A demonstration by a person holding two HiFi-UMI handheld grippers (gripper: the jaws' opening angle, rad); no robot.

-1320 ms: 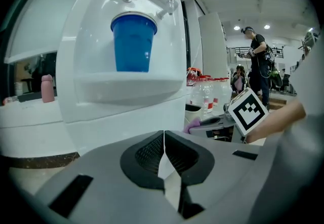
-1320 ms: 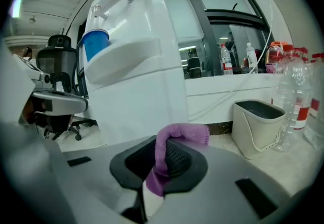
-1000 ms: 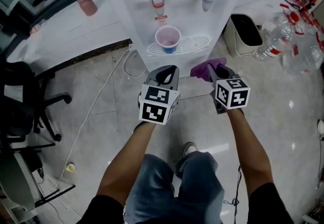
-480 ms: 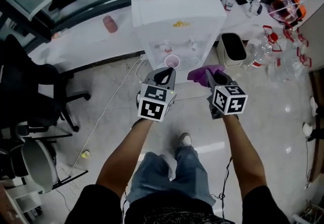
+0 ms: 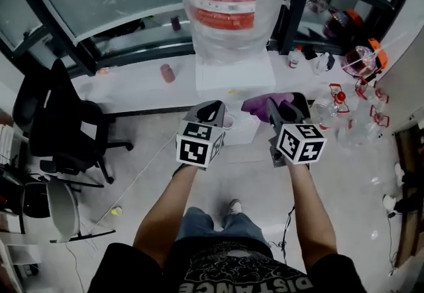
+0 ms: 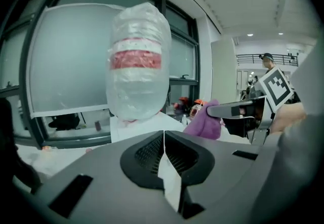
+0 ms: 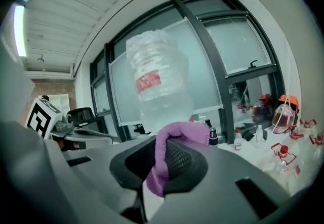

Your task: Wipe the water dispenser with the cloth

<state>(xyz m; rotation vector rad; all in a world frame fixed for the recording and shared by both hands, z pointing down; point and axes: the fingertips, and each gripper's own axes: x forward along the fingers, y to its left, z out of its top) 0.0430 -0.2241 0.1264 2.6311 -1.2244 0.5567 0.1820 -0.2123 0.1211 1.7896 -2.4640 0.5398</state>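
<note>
Left gripper (image 5: 211,110): jaws pressed together, nothing between them. The upright white water dispenser (image 5: 235,74), capped by a plastic-wrapped clear bottle (image 5: 228,6), stands straight ahead of both sets of jaws, untouched. Right gripper (image 5: 277,109): jaws clamped on the soft purple cloth (image 5: 264,103). Only the right gripper view shows the cloth folded between them.

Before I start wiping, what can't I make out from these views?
- Front, taps and tray of the water dispenser: in the head view they are hidden under its own top and behind the left gripper and right gripper. In both gripper views the gripper bodies block them.
- Cloth: only a fold shows past the shut jaws.
- Bottle: the label print is too small and is blurred by the wrap. The head view's edge cuts off its top.
</note>
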